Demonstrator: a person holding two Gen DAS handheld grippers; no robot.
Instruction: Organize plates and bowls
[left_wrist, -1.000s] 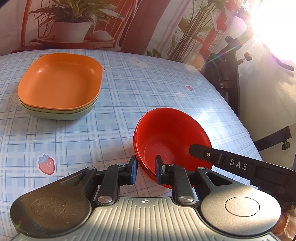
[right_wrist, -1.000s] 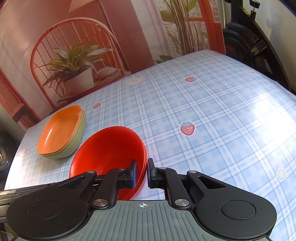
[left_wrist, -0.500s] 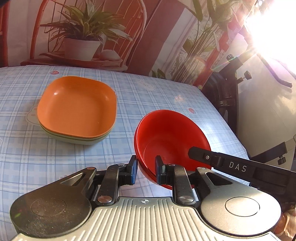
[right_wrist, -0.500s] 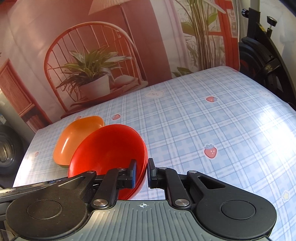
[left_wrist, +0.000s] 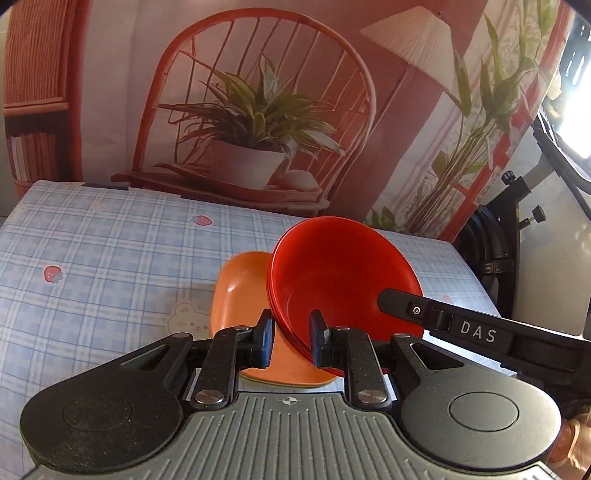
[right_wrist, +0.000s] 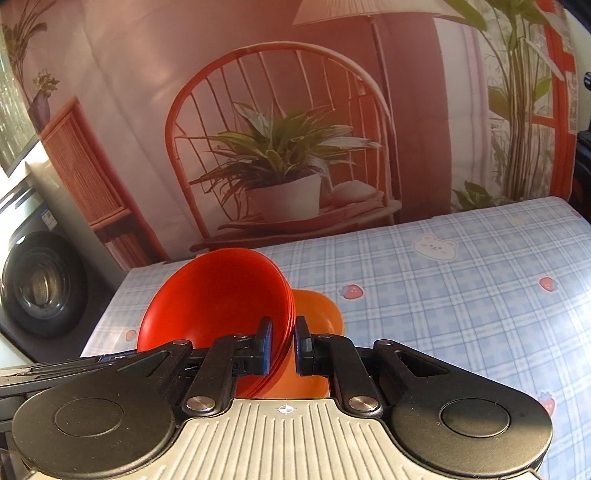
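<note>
A stack of red bowls is held in the air between both grippers, directly over the orange plate. My left gripper is shut on the left rim of the red bowls. My right gripper is shut on their right rim. The orange plate lies on the table under the bowls and is mostly hidden by them. The green plate beneath it is hidden. The right gripper's arm crosses the left wrist view.
The table has a blue checked cloth with strawberry prints. A printed backdrop of a chair and plant hangs behind the table's far edge. A black stand is off the right edge, a round machine off the left.
Both grippers have carried the red bowls left and towards the far side, from the table surface to above the orange plate. The bowls now cover most of the plate.
</note>
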